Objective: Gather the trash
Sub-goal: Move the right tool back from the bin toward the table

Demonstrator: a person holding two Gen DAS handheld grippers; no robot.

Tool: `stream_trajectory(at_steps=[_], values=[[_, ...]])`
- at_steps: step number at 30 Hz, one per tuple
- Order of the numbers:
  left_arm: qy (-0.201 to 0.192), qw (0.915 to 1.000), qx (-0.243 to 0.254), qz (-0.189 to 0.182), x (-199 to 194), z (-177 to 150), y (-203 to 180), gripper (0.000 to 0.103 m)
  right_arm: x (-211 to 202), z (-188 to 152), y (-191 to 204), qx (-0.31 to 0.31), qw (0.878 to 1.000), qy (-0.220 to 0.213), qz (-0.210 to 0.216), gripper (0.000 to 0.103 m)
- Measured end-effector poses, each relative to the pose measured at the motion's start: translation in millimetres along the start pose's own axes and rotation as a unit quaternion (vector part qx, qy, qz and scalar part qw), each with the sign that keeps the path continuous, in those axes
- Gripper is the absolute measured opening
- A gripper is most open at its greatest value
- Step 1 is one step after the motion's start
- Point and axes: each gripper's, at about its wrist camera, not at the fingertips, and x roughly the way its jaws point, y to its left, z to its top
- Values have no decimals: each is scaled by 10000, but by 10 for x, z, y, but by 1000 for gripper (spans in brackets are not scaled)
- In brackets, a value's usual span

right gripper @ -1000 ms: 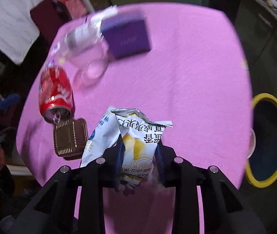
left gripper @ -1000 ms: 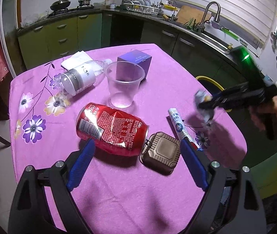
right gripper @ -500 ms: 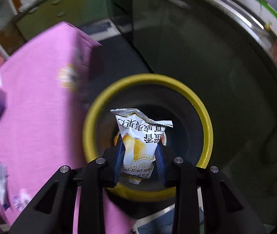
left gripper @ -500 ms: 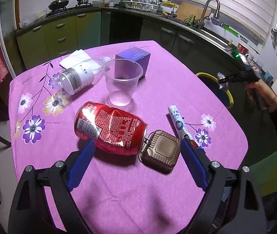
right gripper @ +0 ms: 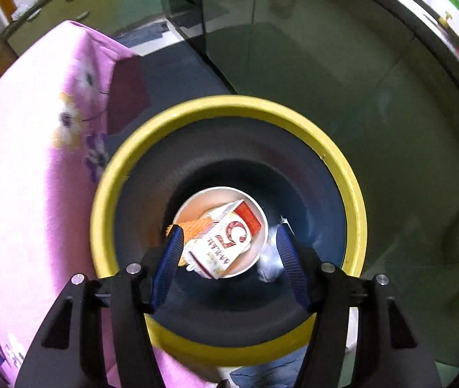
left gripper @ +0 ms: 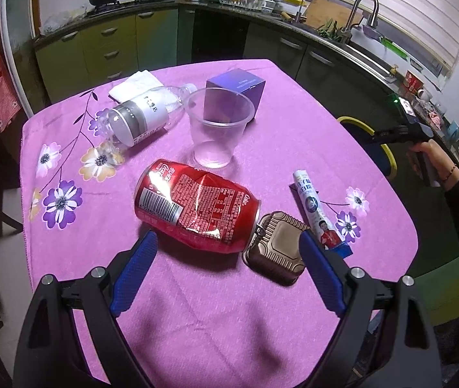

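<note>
Left wrist view: the left gripper (left gripper: 227,266) hangs wide and empty, the crushed red can (left gripper: 197,208) at twelve o'clock, long axis across its jaws. Right gripper (right gripper: 229,253), jaws just opened and empty, hovers over the yellow-rimmed bin (right gripper: 229,110).

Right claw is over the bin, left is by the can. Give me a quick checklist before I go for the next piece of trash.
1. Right claw empty: ok, its jaws have just been opening and nothing sits between them.
2. Wrapper in the bin: cannot tell, only a blur by the right finger.
3. Left claw open: ok, wide.
4. Can reachable: ok, lying on its side just ahead of the left claw.
5. Can clear of neighbours: not ok, the brown tray touches its top end.
6. Table cleared: not ok, several pieces remain.
</note>
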Motion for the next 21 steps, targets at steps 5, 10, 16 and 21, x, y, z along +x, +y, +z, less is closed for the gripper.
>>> stream_trajectory(at_steps=[5,10,16,21], values=[[-19,10000,68,-2,-13,22,-37,85,-350,-80,328,-304,9987,-301,276,59],[-31,9998,183,-57,-48,41,-112,85,-713,-279,901,-1021,9920,-565,484,60],[22,9983,448,-384,-81,71,-318,85,-950,-454,1247,-1447,9852,-715,576,60],[311,9938,733,-774,70,177,-672,85,-1077,-567,1428,-1639,9813,-799,614,60]])
